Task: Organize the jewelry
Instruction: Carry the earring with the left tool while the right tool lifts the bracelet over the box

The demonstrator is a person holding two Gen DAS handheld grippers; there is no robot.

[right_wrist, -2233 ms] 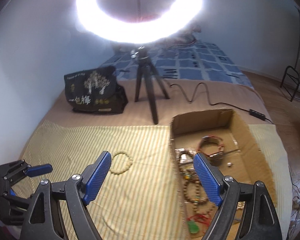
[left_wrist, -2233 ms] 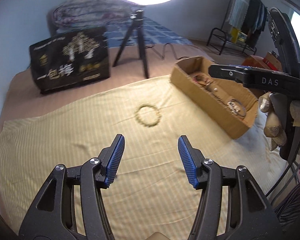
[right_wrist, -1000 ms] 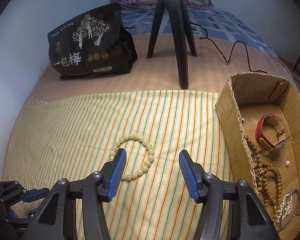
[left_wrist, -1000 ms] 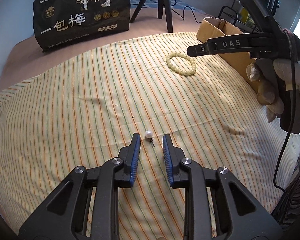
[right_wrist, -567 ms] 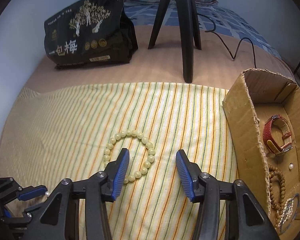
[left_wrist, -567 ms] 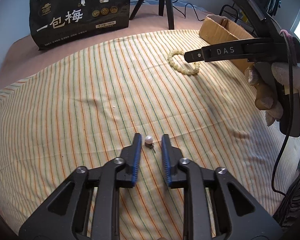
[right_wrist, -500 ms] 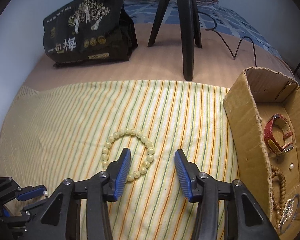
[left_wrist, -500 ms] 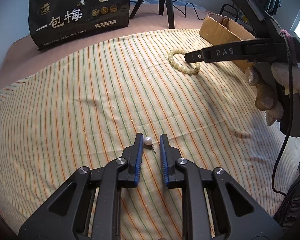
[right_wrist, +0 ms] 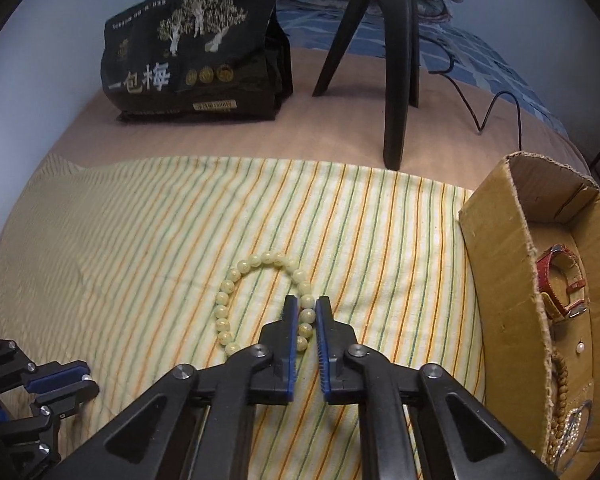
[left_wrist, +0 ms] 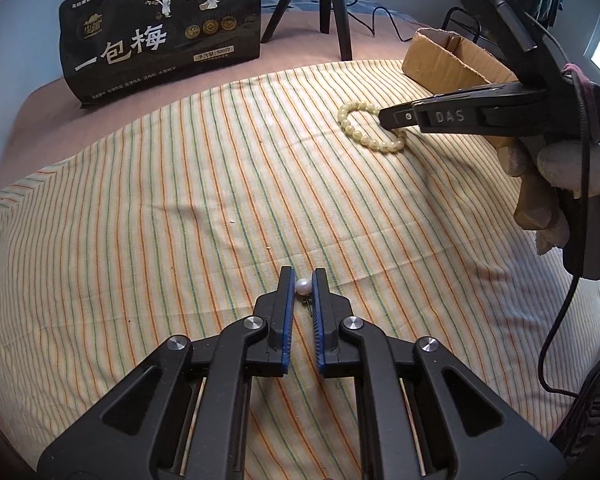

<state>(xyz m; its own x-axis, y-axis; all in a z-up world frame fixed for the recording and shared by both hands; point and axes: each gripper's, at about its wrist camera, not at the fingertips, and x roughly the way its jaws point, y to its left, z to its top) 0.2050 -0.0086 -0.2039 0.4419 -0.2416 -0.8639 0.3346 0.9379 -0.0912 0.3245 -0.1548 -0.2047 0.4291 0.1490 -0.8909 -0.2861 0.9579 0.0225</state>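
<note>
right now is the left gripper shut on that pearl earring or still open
Shut on it: the left gripper has just closed, and its blue pads press the pearl earring from both sides.

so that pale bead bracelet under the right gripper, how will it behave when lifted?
Likely floppy: the bead bracelet is separate round beads in a loop, so it should sag from the right gripper, pinched on one side. Probably light. Smooth round beads may slip between the pads.

The striped cloth [left_wrist: 180, 200] lies bare and passable between both tools. A black bag [right_wrist: 196, 60] and tripod legs [right_wrist: 396, 80] block the far side; the cardboard box [right_wrist: 500, 280] walls the right.
</note>
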